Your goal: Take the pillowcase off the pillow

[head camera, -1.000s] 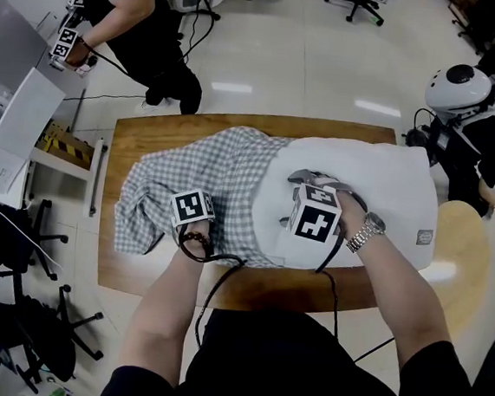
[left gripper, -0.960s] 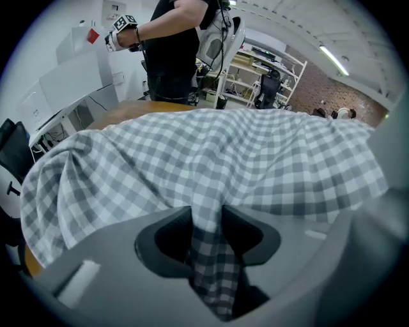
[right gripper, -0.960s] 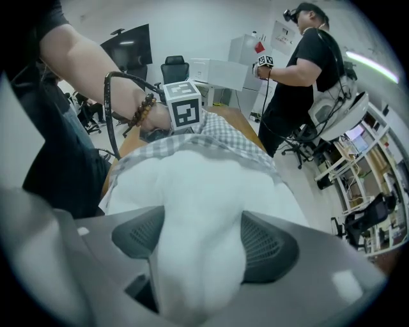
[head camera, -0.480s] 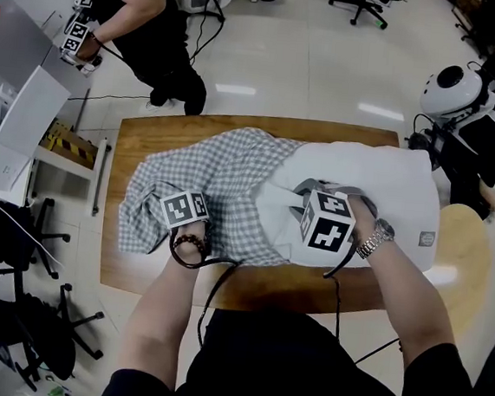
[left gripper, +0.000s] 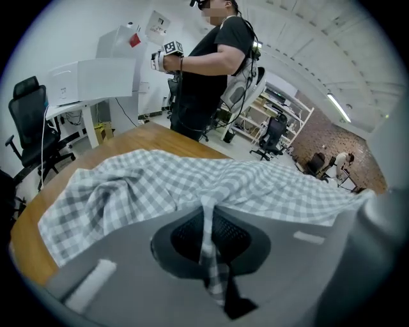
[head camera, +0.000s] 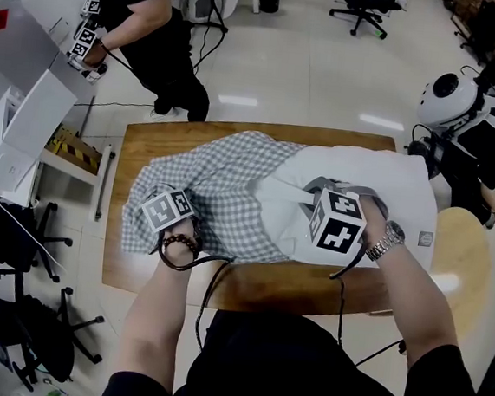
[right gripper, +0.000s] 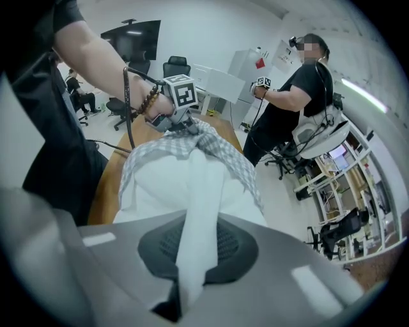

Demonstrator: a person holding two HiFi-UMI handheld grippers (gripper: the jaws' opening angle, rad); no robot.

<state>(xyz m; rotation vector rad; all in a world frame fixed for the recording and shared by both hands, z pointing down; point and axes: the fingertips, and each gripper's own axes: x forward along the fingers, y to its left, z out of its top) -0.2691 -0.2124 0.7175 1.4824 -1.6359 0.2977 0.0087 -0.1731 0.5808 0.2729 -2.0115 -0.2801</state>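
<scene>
A grey-and-white checked pillowcase (head camera: 223, 177) covers the left end of a white pillow (head camera: 397, 185) lying across the wooden table (head camera: 129, 255). My left gripper (head camera: 180, 197) is shut on a pinched fold of the checked pillowcase (left gripper: 160, 185), which runs between the closed jaws (left gripper: 208, 220) and lifts up from the cloth. My right gripper (head camera: 310, 201) has just closed; it is shut on a raised ridge of the white pillow (right gripper: 166, 185) fabric, which passes between its jaws (right gripper: 195, 246). The right gripper view also shows the left gripper (right gripper: 182, 124) gripping the pillowcase (right gripper: 220, 150) beyond.
A person in black (head camera: 151, 27) stands beyond the table's far left corner holding grippers. Another person with a white helmet (head camera: 454, 86) is at the right. A white desk unit (head camera: 20, 119) and office chairs (head camera: 16, 253) are to the left, a round table (head camera: 468, 258) to the right.
Both grippers closed on fabric and rose, pulling up a checked fold at the left and a white fold at the right. The left gripper drifted left, the right gripper right.
</scene>
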